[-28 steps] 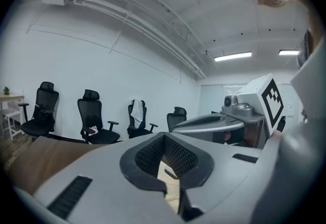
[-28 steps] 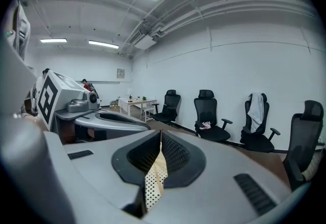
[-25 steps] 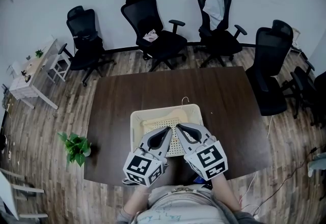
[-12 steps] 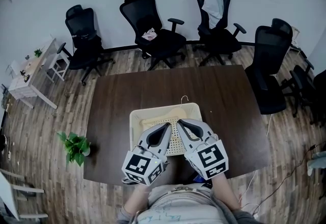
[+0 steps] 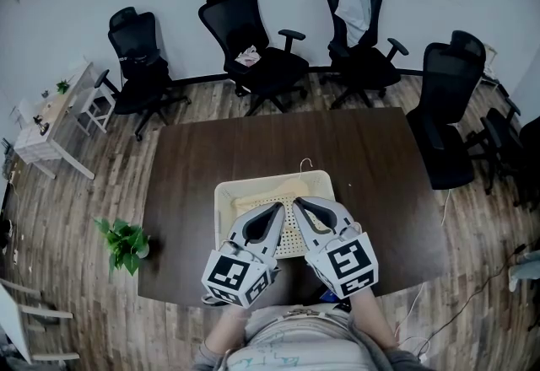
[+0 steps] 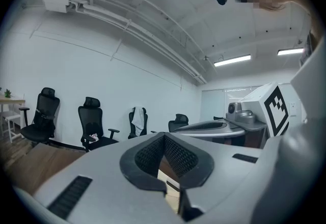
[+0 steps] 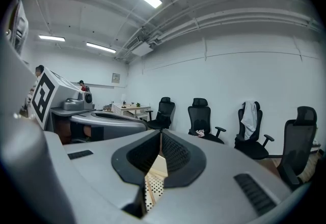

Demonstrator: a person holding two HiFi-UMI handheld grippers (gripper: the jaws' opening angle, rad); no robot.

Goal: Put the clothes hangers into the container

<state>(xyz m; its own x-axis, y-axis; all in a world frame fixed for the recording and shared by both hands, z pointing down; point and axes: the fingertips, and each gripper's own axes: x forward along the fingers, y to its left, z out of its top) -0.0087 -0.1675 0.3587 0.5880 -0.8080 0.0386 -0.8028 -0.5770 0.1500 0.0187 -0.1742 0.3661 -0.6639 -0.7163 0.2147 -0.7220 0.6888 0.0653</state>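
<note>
A cream container (image 5: 222,202) with a perforated floor stands on the dark brown table (image 5: 194,167), close to the near edge. A pale clothes hanger (image 5: 285,189) lies inside it along the far side, and its wire hook (image 5: 305,165) sticks out over the far rim. Both grippers hover side by side over the near half of the container. The left gripper (image 5: 278,210) (image 6: 164,135) is shut with nothing in it. The right gripper (image 5: 297,205) (image 7: 160,134) is also shut and empty. Through the right gripper's jaws a strip of the perforated floor (image 7: 151,188) shows.
Several black office chairs ring the table's far and right sides; one (image 5: 356,11) has a pale garment over its back. A potted plant (image 5: 126,244) stands on the floor left of the table, a small white desk (image 5: 51,120) further left. A cable (image 5: 456,310) trails at right.
</note>
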